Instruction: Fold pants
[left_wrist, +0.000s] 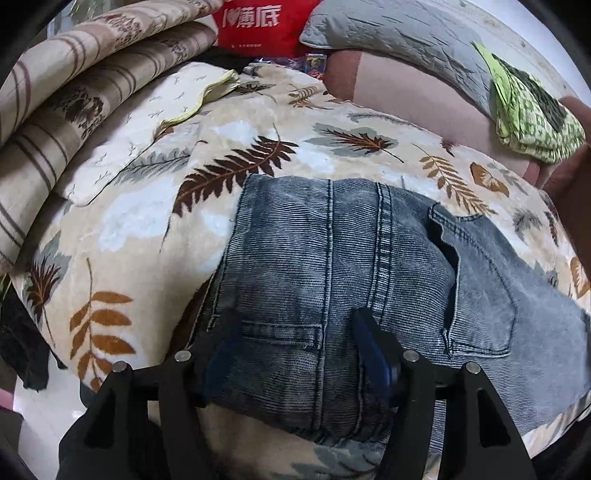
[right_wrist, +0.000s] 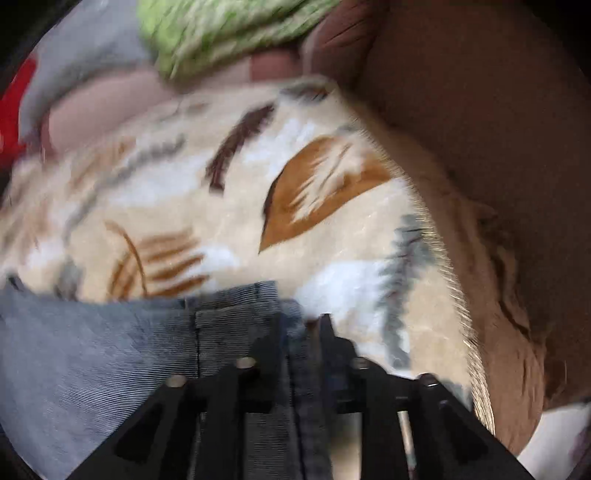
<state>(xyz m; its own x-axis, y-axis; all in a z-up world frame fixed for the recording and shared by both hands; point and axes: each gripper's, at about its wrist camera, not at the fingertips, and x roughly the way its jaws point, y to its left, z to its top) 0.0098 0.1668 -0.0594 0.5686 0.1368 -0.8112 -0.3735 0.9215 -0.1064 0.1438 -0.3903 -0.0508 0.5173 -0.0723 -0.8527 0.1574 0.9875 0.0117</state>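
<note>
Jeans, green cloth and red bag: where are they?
jeans (left_wrist: 295, 258): left wrist view, on the ribbed denim.
green cloth (left_wrist: 528, 110): left wrist view, on its patterned middle.
red bag (left_wrist: 258, 29): left wrist view, on its printed front.

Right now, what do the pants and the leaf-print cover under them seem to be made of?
Pants: apparently denim, faded grey-blue, matte; ribbed weave, double-stitched seams and a patch pocket show. Leaf-print cover: probably plush fleece, slightly glossy; fuzzy fibres stand along its edge in the right wrist view.
</note>
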